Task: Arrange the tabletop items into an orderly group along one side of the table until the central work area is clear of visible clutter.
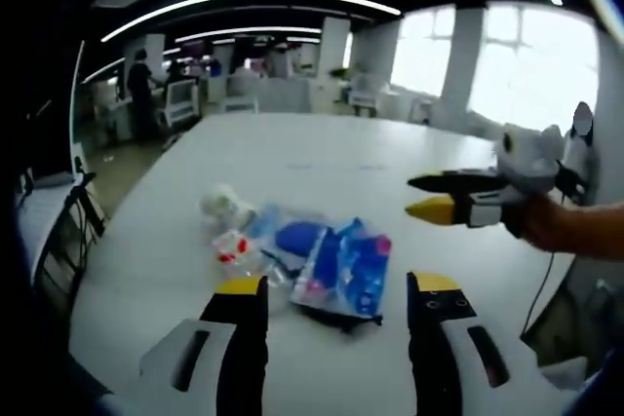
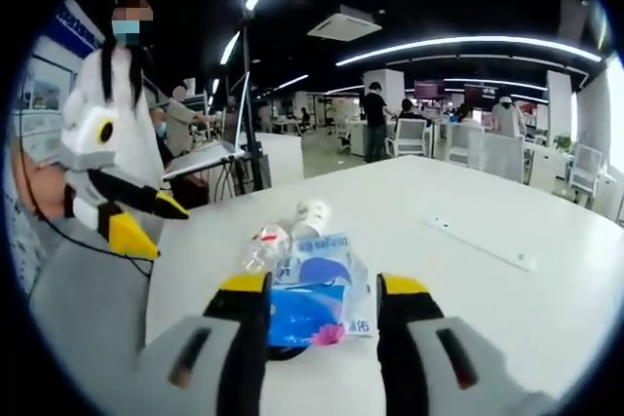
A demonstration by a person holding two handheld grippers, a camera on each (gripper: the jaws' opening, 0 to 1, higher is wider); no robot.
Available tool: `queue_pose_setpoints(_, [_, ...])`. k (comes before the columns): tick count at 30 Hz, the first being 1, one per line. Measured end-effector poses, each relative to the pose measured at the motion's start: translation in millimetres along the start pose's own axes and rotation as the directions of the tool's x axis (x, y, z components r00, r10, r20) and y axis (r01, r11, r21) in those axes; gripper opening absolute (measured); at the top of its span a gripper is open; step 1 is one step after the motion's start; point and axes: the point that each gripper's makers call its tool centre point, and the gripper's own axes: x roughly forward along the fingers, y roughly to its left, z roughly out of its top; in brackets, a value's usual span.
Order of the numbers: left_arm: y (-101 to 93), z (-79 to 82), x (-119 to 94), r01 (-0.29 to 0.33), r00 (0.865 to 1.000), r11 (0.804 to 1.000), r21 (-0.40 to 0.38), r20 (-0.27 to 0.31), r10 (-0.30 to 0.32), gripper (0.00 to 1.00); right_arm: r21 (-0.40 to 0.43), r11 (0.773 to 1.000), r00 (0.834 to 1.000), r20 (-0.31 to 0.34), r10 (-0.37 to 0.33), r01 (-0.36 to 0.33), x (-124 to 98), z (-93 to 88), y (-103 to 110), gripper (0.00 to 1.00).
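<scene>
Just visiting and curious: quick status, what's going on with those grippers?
Left gripper open, empty. Right gripper open, empty. Blue packet and plastic bottle piled mid-table, untouched. Nothing blocking.

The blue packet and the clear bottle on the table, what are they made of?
The blue packet looks like thin glossy plastic film: it crinkles and catches light. The clear bottle seems to be transparent plastic, see-through with a red-printed label. Both are guesses from their look.

Glossy, seemingly plastic blue packet (image 1: 343, 270); smooth matt white table (image 1: 331, 158)
</scene>
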Motion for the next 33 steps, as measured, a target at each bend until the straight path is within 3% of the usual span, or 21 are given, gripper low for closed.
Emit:
queue_pose_setpoints(15, [2.5,-26.3,27,-0.027,0.997,0.998,-0.059,-0.071,0.023,0.49,0.005,0.999,0.997,-0.07,0.04,-0.04,23,-23.2,-7,0.37])
queue_pose_setpoints(33, [2.0,-53.8,54,-0.07,0.984,0.991,-0.114,-0.172,0.05,0.39,0.042,0.996,0.989,-0.12,0.086,-0.081,45,-46.0,-15,0.32])
